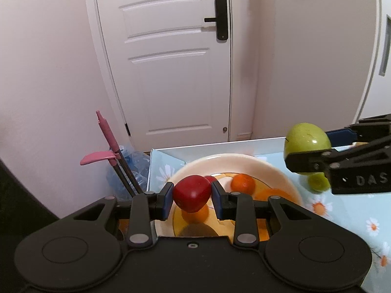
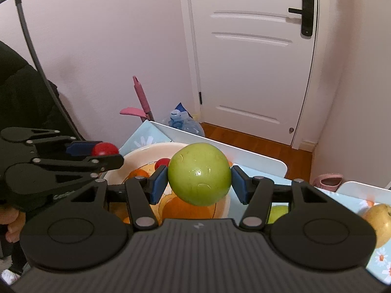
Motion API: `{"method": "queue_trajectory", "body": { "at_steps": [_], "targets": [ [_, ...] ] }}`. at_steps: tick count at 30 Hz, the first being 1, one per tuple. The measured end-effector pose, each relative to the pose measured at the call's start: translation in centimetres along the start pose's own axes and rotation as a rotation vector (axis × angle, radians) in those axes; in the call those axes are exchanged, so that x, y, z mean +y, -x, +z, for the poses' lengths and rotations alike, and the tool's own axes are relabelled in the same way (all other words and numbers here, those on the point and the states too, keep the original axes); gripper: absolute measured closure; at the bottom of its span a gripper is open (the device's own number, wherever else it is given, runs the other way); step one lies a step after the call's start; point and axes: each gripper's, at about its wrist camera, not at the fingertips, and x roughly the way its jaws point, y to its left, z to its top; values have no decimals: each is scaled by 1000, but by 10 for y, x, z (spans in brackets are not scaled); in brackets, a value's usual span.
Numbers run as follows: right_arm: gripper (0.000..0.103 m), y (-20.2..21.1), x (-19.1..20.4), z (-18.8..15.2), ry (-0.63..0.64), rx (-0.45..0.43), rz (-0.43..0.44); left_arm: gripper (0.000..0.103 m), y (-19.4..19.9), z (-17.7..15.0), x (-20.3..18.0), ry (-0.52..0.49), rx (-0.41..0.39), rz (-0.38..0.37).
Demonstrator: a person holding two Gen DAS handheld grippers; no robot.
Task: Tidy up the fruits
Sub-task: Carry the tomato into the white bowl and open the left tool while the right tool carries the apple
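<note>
left gripper (image 1: 192, 196) clamped on red fruit (image 1: 191, 193), right gripper (image 2: 199, 183) clamped on green apple (image 2: 200, 173), both raised, level

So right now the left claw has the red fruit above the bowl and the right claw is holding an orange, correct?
Not quite. The right claw holds a green apple, not an orange; the right wrist view shows it pinched between the blue pads. An orange lies in the bowl. The rest stands: the left claw has the red fruit above the bowl.
</note>
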Motion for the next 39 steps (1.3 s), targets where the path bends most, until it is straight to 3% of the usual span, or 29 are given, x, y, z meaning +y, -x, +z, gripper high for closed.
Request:
{"method": "queue_trajectory", "body": {
  "at_steps": [15,16,18,19,21,39],
  "targets": [
    [32,-39,-14,3,-11,52,4,66,-67,-1,6,-20,78,4],
    [32,-40,-16,3,-8,55,7,62,-67,0,6,-18,77,6],
    [32,-42,-18,4,-3,57,13,37,-65,0,6,-21,67,12],
    [32,-43,-19,6,-1,58,18,15,-62,-1,5,-21,54,14],
    [32,-43,-20,8,5,58,27,4,-53,0,8,-20,19,29],
    [32,-88,-6,32,136,94,145,3,1,-17,15,120,59,92]
  ]
}}
